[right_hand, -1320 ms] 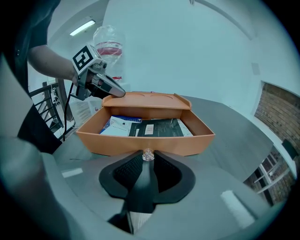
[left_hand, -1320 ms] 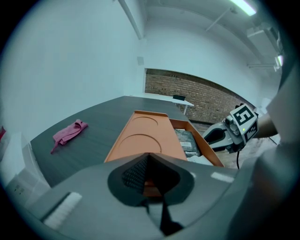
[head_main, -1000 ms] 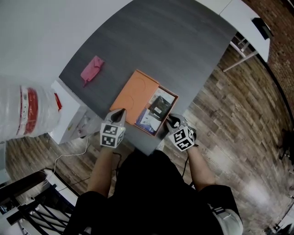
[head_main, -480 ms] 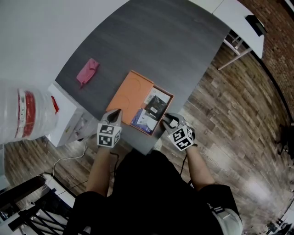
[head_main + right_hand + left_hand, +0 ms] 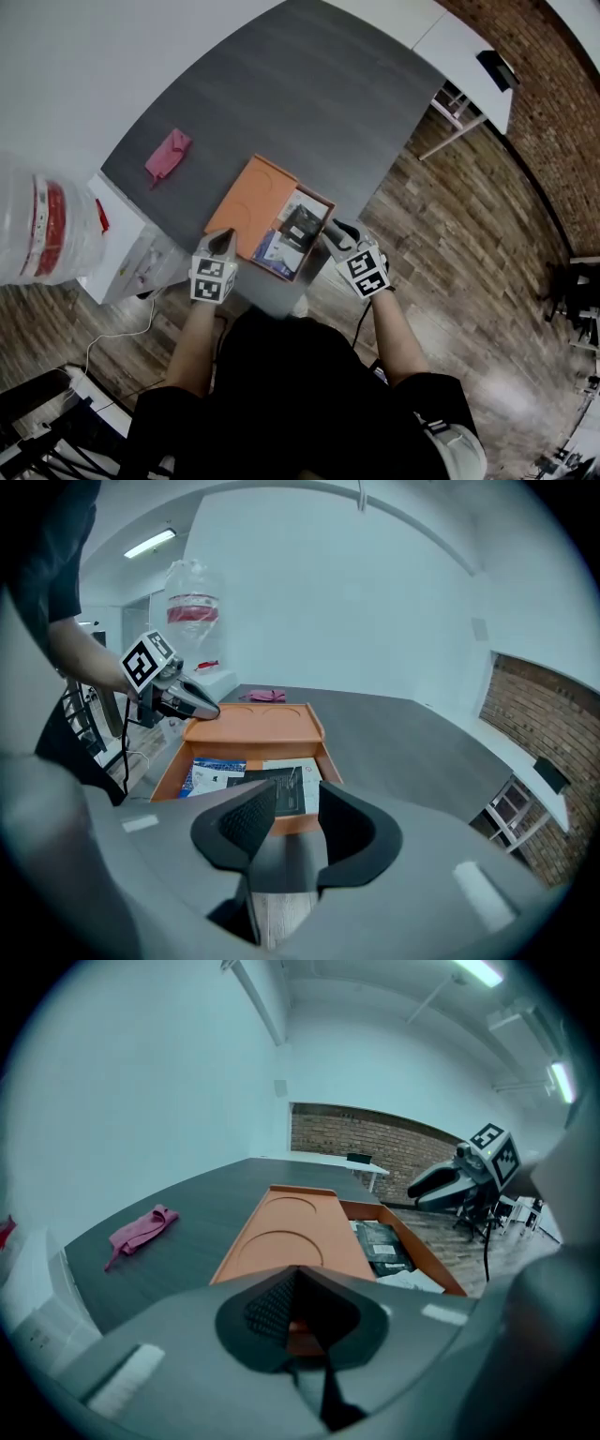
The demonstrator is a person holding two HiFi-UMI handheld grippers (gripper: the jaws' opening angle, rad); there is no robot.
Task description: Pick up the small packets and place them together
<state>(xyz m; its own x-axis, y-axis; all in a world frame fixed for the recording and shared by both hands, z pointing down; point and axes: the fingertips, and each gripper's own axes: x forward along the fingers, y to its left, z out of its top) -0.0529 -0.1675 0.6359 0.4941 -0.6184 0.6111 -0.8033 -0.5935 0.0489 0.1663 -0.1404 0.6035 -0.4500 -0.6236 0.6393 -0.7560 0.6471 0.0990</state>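
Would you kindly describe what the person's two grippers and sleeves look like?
The left gripper and right gripper are tapered grey shells with black ribbed pads. Each carries a white cube printed with black square markers; a thin black cable hangs from the right one. The person wears a black short-sleeved top, forearms bare.

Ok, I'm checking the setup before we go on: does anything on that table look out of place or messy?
Nothing spilled or damaged. A crumpled pink cloth lies alone on the grey table, apart from the orange box, whose packets lie overlapping.
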